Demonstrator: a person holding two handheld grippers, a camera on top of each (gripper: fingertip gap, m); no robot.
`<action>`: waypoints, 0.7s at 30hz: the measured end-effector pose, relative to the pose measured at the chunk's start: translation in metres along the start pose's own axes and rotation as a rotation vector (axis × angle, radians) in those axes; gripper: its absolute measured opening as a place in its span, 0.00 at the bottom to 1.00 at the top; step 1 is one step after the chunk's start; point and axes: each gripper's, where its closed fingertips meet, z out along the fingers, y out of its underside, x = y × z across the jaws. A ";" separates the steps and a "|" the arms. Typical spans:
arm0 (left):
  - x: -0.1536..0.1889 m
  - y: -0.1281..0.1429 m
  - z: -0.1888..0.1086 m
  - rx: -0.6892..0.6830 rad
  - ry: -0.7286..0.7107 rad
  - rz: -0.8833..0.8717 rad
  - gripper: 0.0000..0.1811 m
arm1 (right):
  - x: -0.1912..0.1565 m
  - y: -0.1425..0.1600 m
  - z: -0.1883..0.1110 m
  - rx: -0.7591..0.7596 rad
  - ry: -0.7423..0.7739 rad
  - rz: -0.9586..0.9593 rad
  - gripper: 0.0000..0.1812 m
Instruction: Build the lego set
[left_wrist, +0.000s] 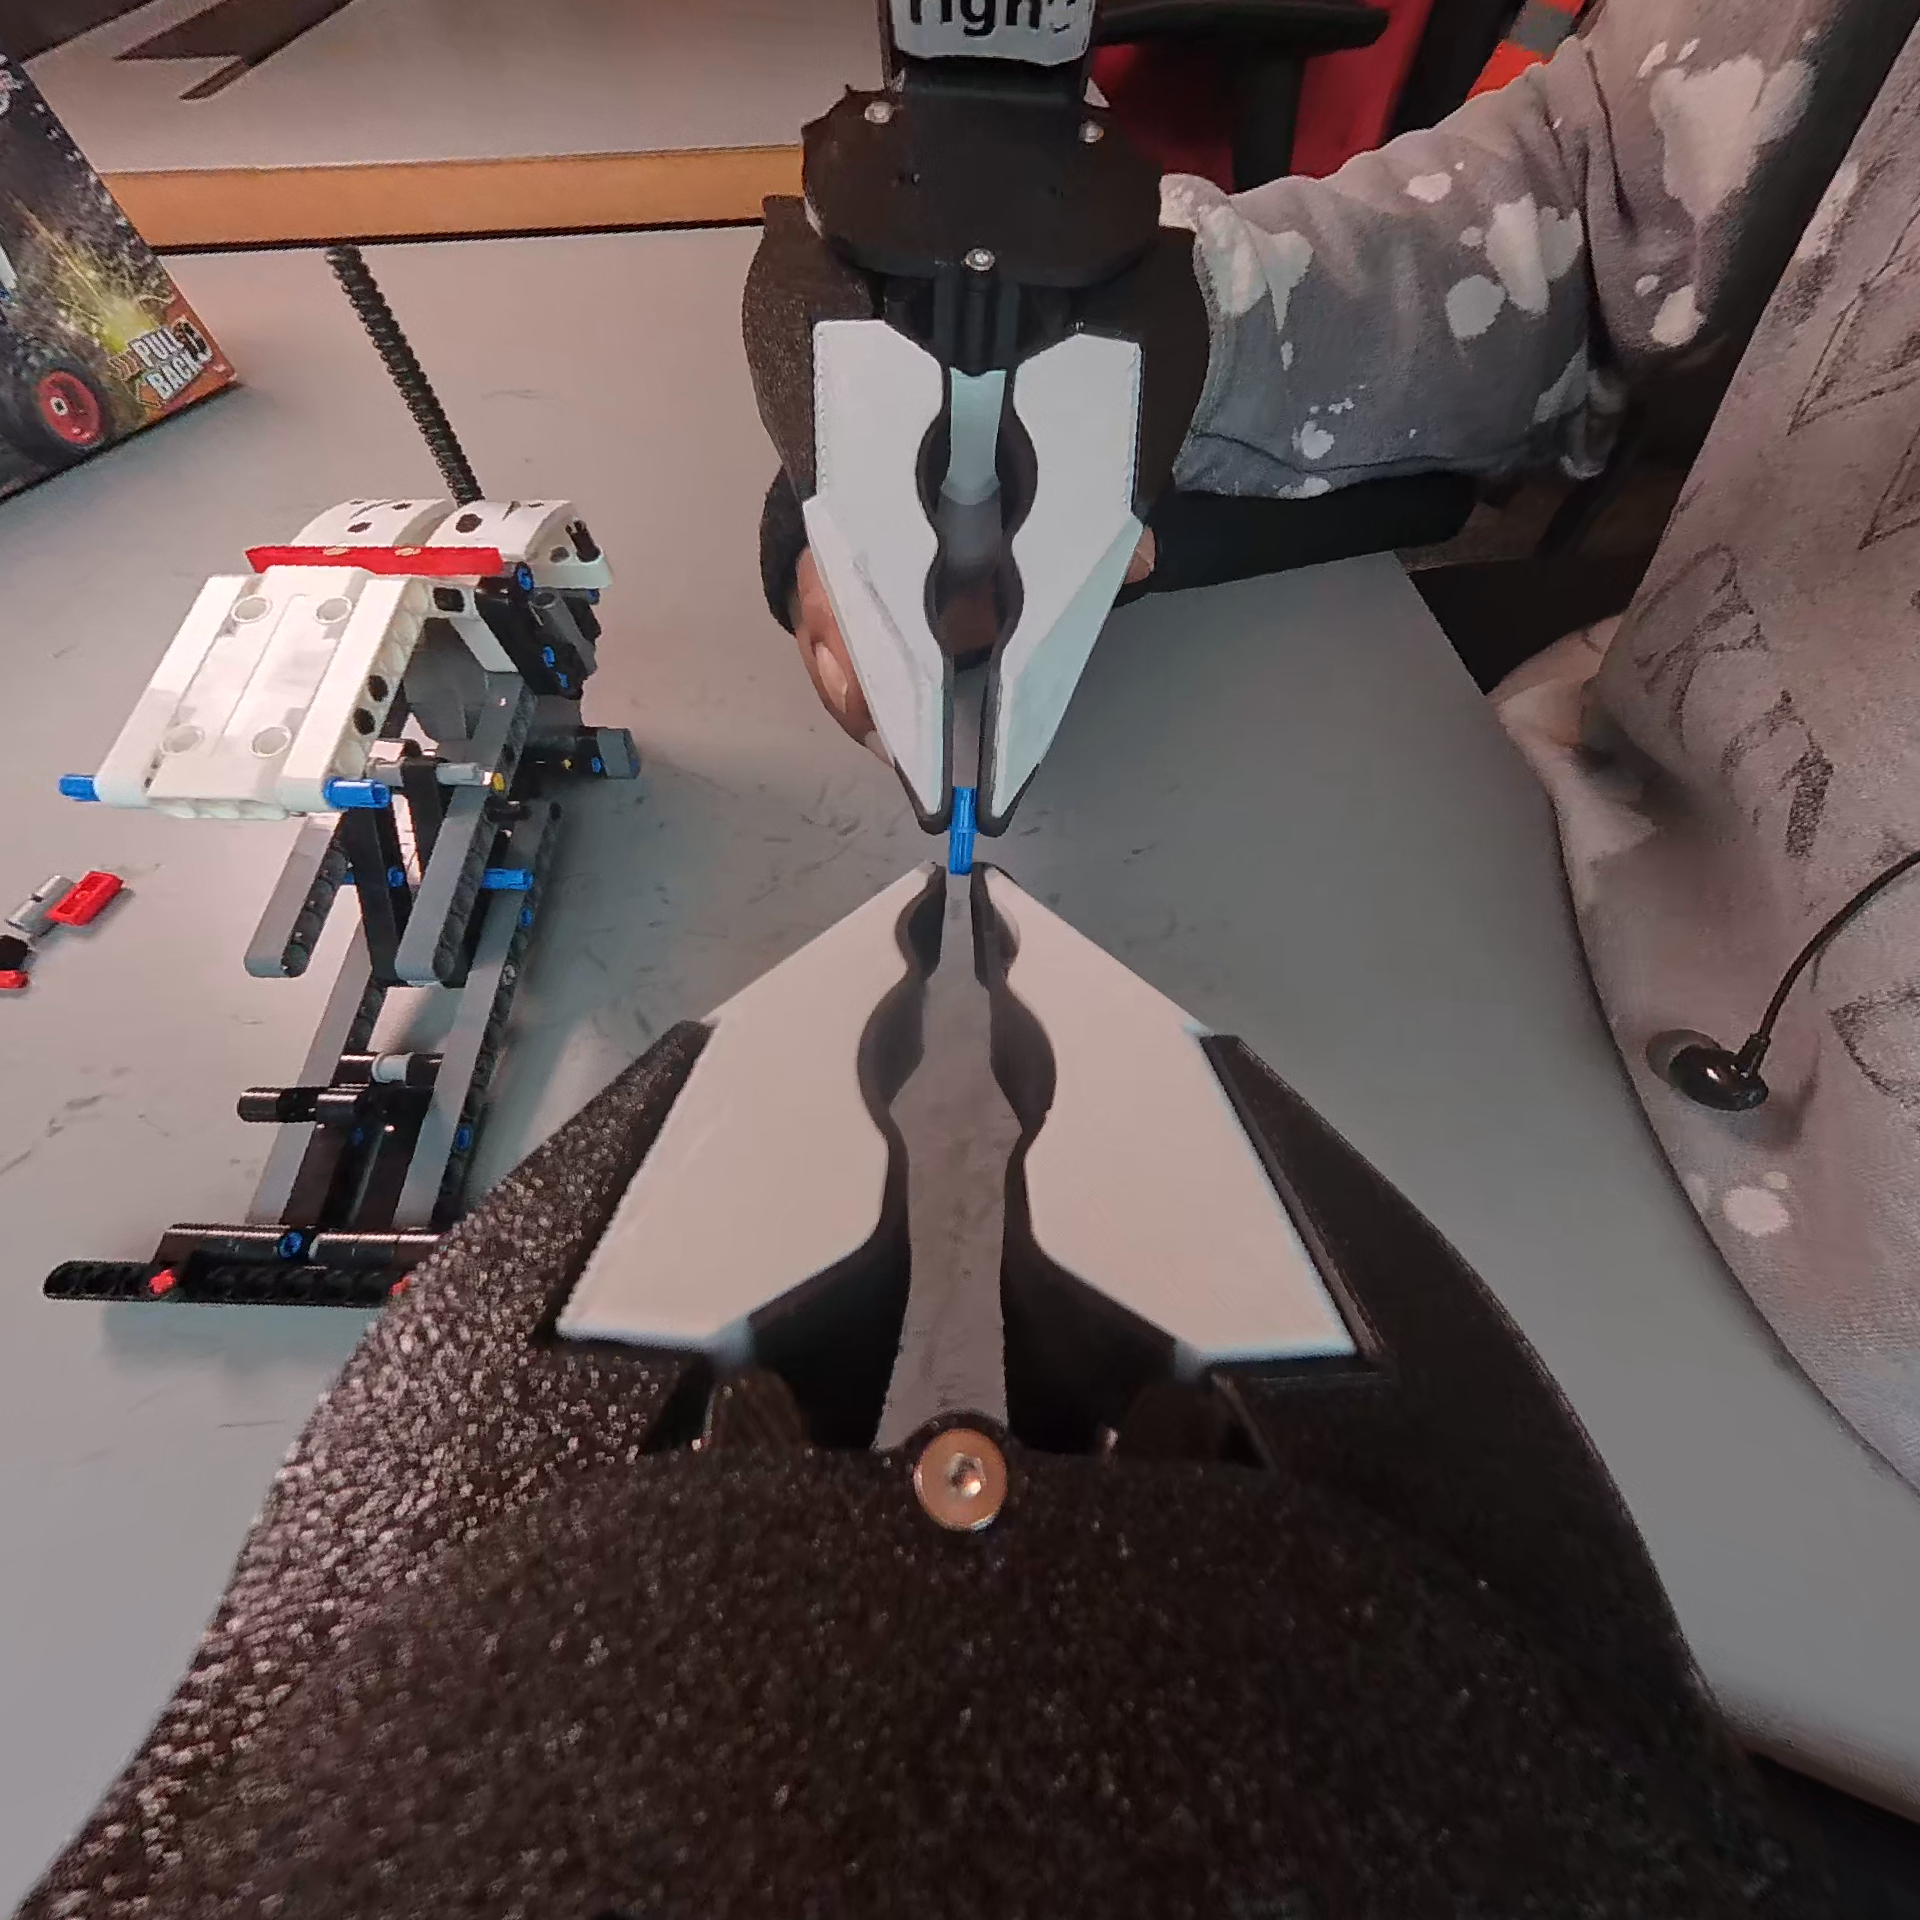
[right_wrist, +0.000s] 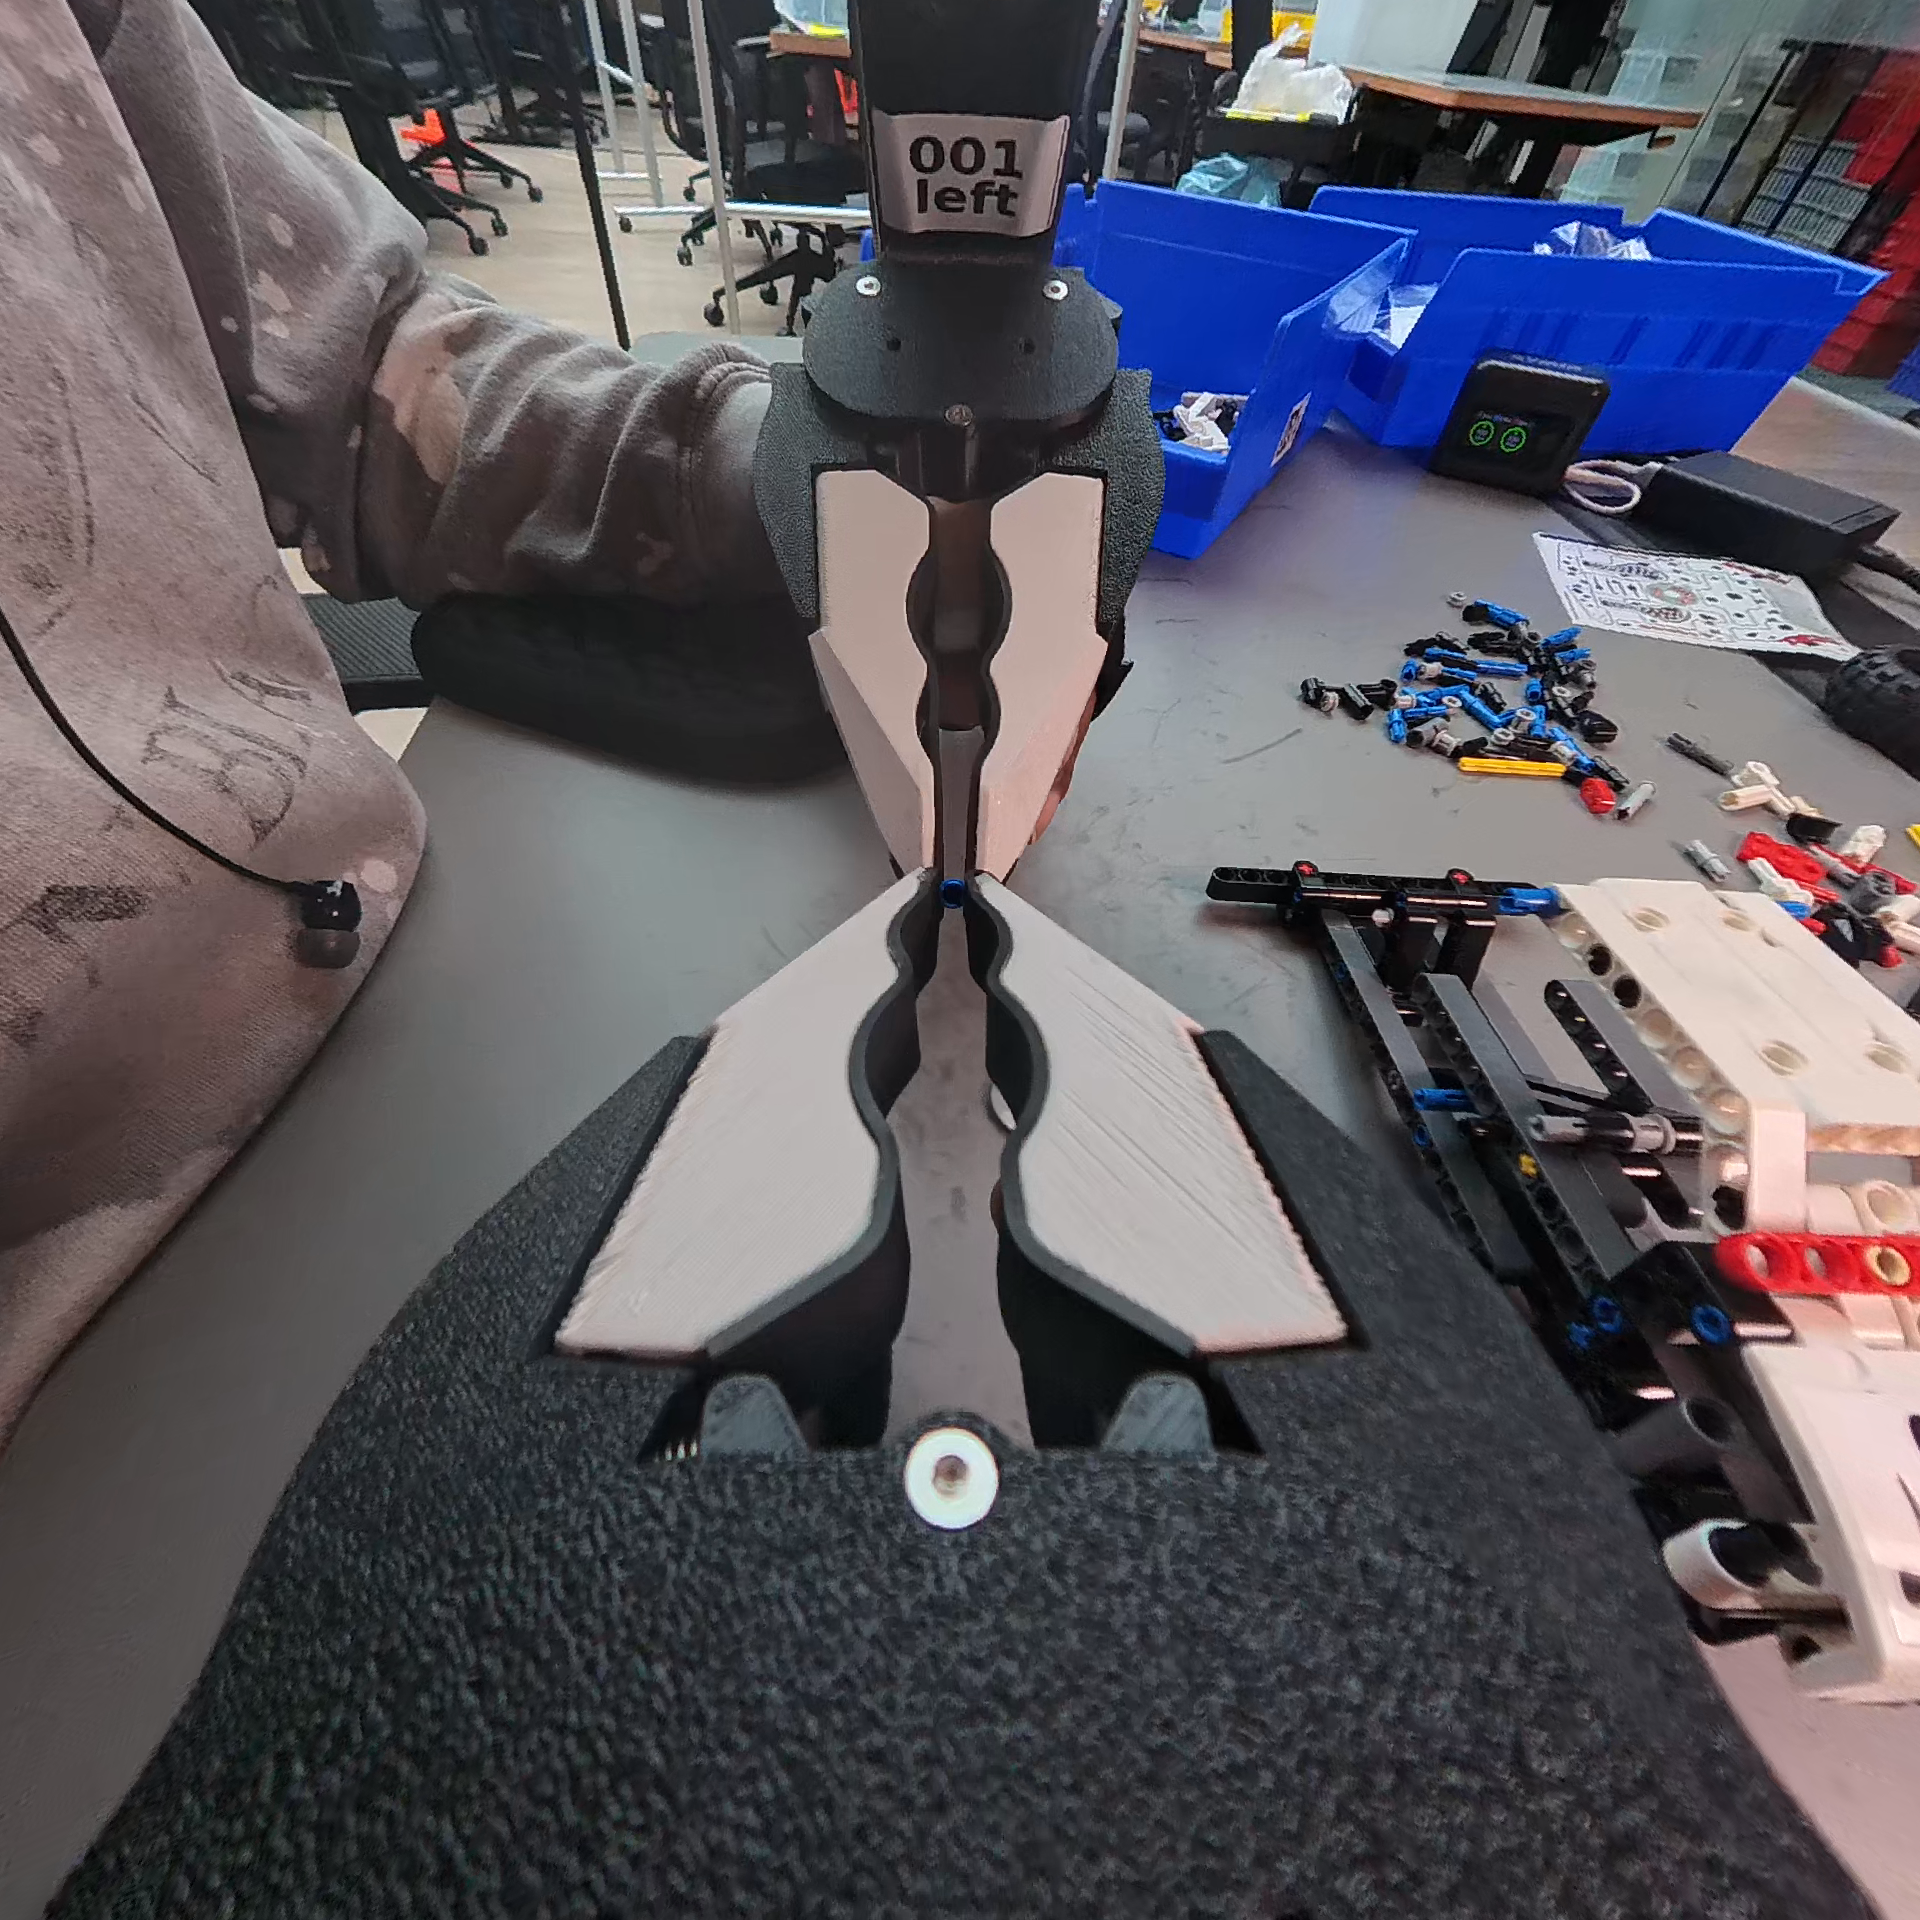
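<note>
A small blue lego pin (left_wrist: 963, 826) is pinched between the tips of my right gripper (left_wrist: 961, 810), which reaches in from the far side. The pin's near end sits at the tips of my left gripper (left_wrist: 957, 881); its jaws stand a pin's width apart and seem closed on it. In the right wrist view the pin (right_wrist: 951, 890) shows end-on between my right gripper's tips (right_wrist: 950, 896), tip to tip with the left gripper (right_wrist: 951, 868). The half-built white, black and grey lego vehicle (left_wrist: 395, 831) lies on the table to the left; it also shows in the right wrist view (right_wrist: 1662, 1143).
A pile of loose pins and parts (right_wrist: 1496, 707) lies behind the vehicle, with a printed sheet (right_wrist: 1683, 597), a tyre (right_wrist: 1881, 696), blue bins (right_wrist: 1558, 312) and a small black device (right_wrist: 1517, 426). The lego box (left_wrist: 83, 312) and small red parts (left_wrist: 73, 899) are far left. A person's sleeve (left_wrist: 1455, 291) is close. Less than 4 cm separates the two grippers' tips.
</note>
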 end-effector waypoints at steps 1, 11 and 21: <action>-0.002 0.002 0.000 -0.009 -0.012 -0.002 0.03 | 0.001 0.001 0.000 -0.007 0.011 -0.006 0.02; -0.052 0.051 -0.011 -0.226 -0.218 -0.169 0.18 | 0.022 0.000 -0.007 0.001 0.131 -0.031 0.02; -0.046 0.067 -0.006 -0.327 -0.191 -0.179 0.18 | 0.030 0.010 -0.007 -0.054 0.174 -0.030 0.02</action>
